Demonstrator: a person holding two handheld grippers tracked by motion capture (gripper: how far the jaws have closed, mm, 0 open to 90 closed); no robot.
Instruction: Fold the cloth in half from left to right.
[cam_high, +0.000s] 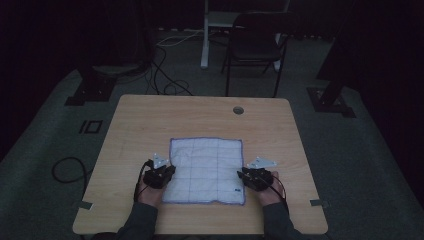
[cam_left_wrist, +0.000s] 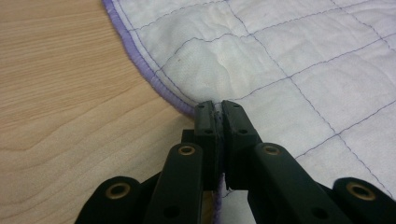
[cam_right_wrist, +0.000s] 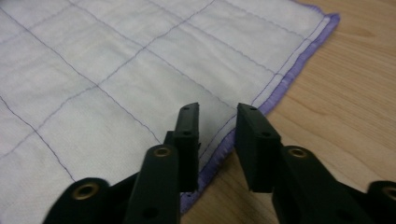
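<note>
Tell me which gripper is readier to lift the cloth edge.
Left. The left gripper has its jaws pinched on the cloth hem. The right gripper straddles the opposite hem with a visible gap.

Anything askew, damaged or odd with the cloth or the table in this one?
Little stands out. The white quilted cloth lies flat and square on the table. The left gripper pinches its purple edge, puckering the fabric slightly there; the right gripper straddles the opposite edge, not closed.

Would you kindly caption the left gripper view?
Left gripper pinching the cloth's purple edge on the table.
</note>
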